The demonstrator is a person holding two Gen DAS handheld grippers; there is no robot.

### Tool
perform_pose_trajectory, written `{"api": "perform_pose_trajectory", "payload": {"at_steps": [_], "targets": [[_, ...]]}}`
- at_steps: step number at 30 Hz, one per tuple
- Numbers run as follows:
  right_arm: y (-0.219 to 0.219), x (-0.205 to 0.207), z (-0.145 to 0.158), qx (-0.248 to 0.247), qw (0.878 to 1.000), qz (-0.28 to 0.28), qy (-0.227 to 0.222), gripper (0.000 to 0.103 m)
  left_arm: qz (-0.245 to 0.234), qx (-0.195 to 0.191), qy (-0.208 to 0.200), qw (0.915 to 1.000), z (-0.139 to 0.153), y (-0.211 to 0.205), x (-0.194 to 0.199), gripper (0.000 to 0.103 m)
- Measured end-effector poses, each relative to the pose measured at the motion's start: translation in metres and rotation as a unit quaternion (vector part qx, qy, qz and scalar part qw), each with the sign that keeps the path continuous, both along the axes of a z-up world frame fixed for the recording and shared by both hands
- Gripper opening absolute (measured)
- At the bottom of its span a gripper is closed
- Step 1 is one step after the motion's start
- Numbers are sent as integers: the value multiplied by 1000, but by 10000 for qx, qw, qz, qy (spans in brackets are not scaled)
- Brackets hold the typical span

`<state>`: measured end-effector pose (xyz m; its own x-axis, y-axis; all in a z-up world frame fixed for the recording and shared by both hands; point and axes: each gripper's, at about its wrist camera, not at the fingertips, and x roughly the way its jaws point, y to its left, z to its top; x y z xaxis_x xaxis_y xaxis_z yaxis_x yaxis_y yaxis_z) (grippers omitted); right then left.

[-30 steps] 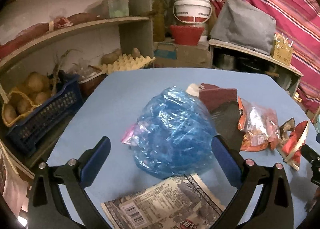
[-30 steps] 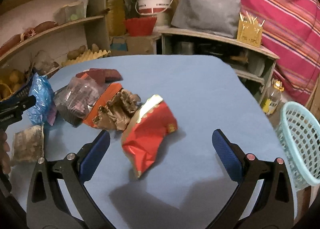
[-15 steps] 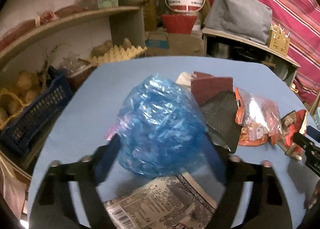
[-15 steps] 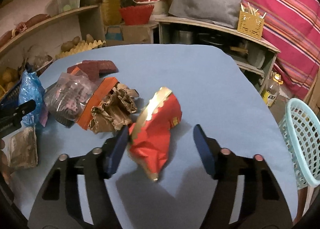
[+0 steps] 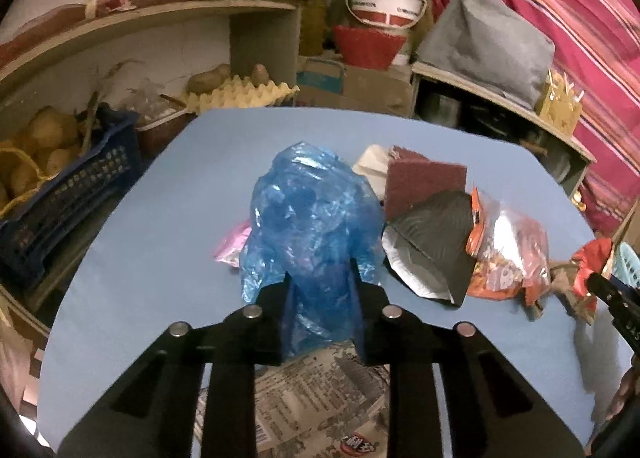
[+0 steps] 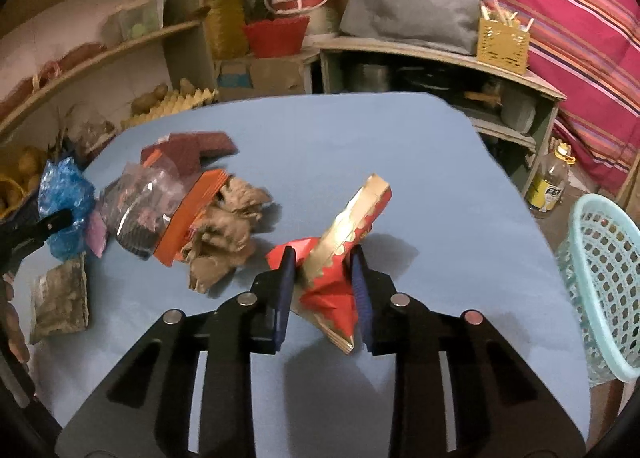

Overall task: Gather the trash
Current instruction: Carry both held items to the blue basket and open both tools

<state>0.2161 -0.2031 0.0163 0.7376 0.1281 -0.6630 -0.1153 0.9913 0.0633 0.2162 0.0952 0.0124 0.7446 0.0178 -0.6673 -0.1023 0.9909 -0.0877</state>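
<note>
Tongs just closing, left [image 5: 320, 290] clamped on bag [image 5: 316, 218], right [image 6: 323, 282] on wrapper [image 6: 340, 258], for binning in basket [image 6: 600, 278]

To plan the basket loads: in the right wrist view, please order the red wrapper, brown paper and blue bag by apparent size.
1. Red wrapper, though nearest the camera.
2. Brown paper, almost equal, so unsure.
3. Blue bag, farthest.
</note>
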Motion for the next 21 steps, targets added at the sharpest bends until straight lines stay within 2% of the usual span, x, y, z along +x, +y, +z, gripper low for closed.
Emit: {"api": "perform_pose_trajectory", "payload": {"at_steps": [3,8,12,18,21], "targets": [[-16,-7,8,128,9999,-53,-97,28,39,32,-3,10000,7,-6,-3,22],[-43,-18,25,199,9993,-137,-273,28,8,399,-154,9991,20,-29,-9,21],[-70,-28,44,130,9984,-262,-492,28,-23,432,-318,9986,38,-47,-16,21],[-138,-36,70,212,9955,-653,-646,28,-288,590,-709,9953,78,-89,-25,20],[-169,-43,78,139,9933,-872,-742,28,-431,551,-849,9939,93,-114,-24,20]]}}
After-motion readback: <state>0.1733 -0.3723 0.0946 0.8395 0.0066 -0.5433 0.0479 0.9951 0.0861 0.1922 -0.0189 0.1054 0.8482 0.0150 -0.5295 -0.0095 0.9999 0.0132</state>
